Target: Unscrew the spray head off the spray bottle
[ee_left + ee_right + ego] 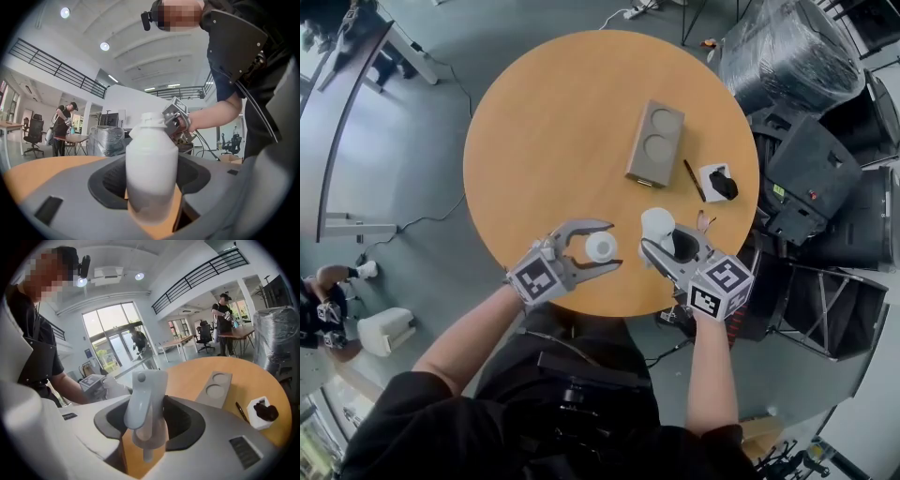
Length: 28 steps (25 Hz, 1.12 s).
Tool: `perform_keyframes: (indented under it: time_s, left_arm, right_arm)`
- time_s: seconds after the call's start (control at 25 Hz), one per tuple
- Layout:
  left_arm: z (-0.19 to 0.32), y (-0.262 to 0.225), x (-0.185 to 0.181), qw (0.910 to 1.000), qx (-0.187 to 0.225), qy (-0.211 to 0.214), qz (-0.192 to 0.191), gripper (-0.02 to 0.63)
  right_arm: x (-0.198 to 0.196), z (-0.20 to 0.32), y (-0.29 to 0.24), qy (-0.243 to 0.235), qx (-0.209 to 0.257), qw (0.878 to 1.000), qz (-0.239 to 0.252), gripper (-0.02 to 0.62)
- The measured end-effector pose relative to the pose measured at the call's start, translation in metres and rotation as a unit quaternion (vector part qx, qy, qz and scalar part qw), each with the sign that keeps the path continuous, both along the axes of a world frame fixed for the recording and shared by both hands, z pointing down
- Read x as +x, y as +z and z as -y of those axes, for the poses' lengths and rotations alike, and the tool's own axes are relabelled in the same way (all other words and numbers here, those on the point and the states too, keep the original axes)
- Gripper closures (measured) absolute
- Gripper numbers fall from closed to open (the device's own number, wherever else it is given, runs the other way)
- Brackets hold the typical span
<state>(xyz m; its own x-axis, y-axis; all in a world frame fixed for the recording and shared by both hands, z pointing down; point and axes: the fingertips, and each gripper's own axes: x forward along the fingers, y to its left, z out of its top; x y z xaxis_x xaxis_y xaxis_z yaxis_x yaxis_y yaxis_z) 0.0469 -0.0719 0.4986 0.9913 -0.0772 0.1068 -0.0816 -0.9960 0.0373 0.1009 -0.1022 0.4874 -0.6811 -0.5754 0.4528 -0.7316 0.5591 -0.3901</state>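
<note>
The white spray bottle [600, 247], with its neck bare, stands upright between the fingers of my left gripper [610, 246] near the round table's front edge. In the left gripper view the bottle [151, 168] fills the gap between the jaws, which are shut on it. To its right, the white spray head [657, 225] is apart from the bottle, and my right gripper [671, 240] is shut on it. In the right gripper view the spray head [146, 399] sits upright between the jaws, its short tube hanging below. The two grippers are side by side, a little apart.
On the orange round table [544, 141] lie a grey block with two round hollows [655, 142], a black pen [694, 180] and a small white box holding a black item [717, 182]. Wrapped equipment and black cases [806, 159] crowd the floor at the right.
</note>
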Motion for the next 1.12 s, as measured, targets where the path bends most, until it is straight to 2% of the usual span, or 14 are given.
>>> perform_keyframes:
  time_s: [0.24, 0.44, 0.68, 1.12]
  left_arm:
    - [0.014, 0.054, 0.004, 0.9996, -0.013, -0.021, 0.011, 0.301]
    - [0.022, 0.103, 0.006, 0.9985, -0.038, -0.039, 0.007, 0.301]
    - [0.027, 0.154, 0.006, 0.9973, -0.042, -0.059, 0.014, 0.301]
    - [0.054, 0.228, 0.029, 0.9953, -0.036, -0.088, 0.02, 0.301]
  right_arm:
    - [0.003, 0.004, 0.075, 0.01, -0.063, 0.998, 0.0, 0.397]
    - [0.0, 0.003, 0.134, 0.013, -0.097, 0.995, -0.003, 0.397]
    - [-0.005, 0.002, 0.194, 0.017, -0.123, 0.992, 0.004, 0.397]
    - [0.007, 0.02, 0.264, 0.052, -0.152, 0.987, 0.0, 0.397]
